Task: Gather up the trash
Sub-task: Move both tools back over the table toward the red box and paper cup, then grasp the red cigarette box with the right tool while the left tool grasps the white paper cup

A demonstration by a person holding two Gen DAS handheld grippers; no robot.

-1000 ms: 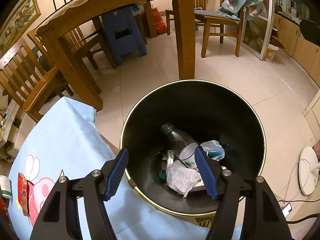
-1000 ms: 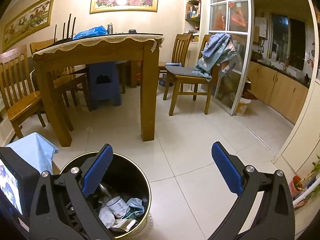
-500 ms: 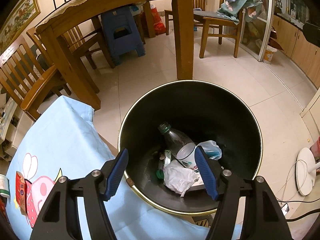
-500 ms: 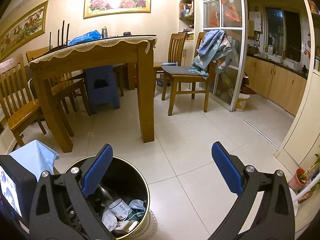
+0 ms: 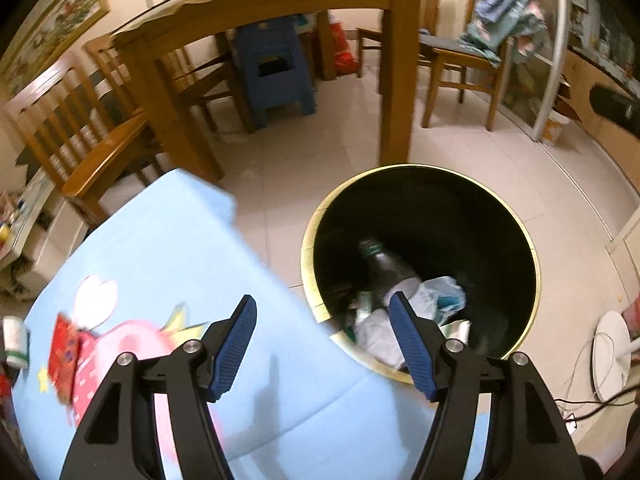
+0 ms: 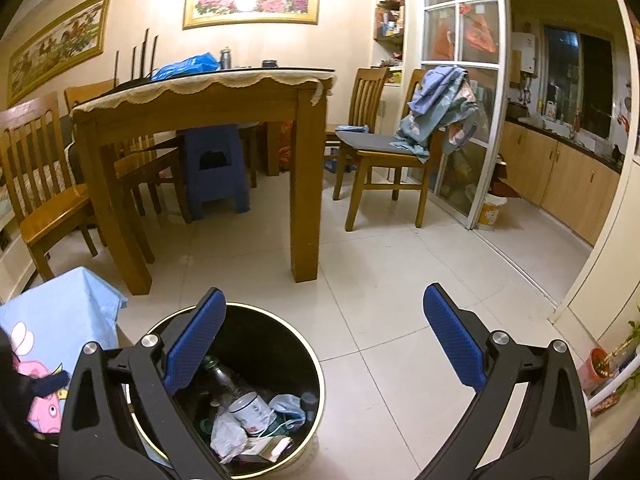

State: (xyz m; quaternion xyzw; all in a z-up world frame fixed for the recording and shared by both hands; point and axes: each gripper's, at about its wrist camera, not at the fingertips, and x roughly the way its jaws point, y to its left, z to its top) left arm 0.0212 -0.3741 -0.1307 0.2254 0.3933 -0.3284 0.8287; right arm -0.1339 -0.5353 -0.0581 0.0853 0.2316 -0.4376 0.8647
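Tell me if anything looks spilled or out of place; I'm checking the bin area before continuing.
Nothing spilled: the trash sits inside the black bin, and the floor beside it looks clean. Only oddity: clothes heaped over a chair back.

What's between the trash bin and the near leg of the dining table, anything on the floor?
Nothing: bare tile between the trash bin and the table leg, clearest in the right wrist view.

A low surface covered in light blue cartoon-printed cloth is seen below and left of the left gripper; a red packet lies on it. The pale tiled floor carries a round black gold-rimmed bin ahead-right.
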